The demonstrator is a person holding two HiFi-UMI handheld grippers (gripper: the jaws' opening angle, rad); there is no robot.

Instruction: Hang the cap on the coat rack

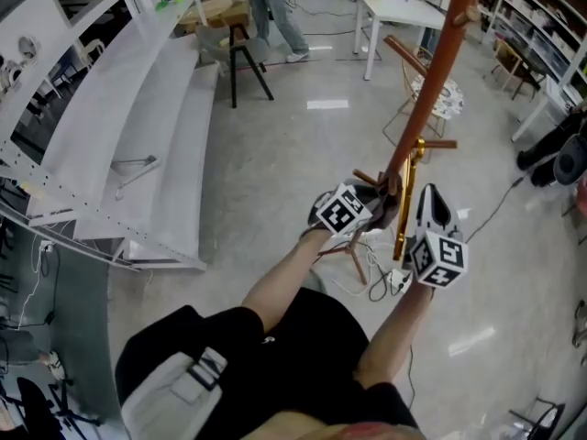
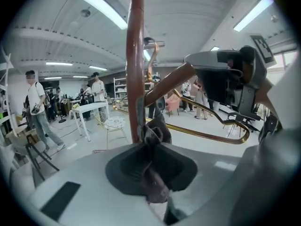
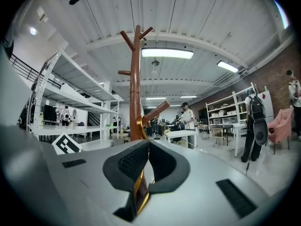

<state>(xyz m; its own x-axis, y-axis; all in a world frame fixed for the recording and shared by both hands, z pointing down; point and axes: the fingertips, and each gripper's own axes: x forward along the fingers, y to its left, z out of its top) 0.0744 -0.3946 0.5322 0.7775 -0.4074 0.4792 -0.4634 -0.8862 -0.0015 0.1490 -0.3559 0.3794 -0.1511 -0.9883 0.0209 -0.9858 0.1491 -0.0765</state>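
The brown coat rack pole (image 1: 438, 71) rises at the upper right of the head view, with both grippers held up against it. A dark cap (image 2: 153, 173) hangs bunched under a slanting peg (image 2: 167, 81) beside the pole (image 2: 137, 55). My left gripper (image 2: 149, 149) is shut on the cap's fabric, which fills the gap between its pads. In the head view the left gripper (image 1: 362, 211) is just left of the pole. My right gripper (image 3: 148, 142) is shut on a gold hanger (image 3: 140, 192), a thin bar running between its pads. That hanger (image 1: 404, 200) hangs along the pole by the right gripper (image 1: 429, 200).
White shelving (image 1: 138, 136) runs along the left. A dark stool (image 1: 243, 58), a white table (image 1: 399, 9) and a white wire chair (image 1: 436, 99) stand further off. A person (image 1: 275, 7) walks at the back. Cables (image 1: 381, 282) lie on the floor by the rack's base.
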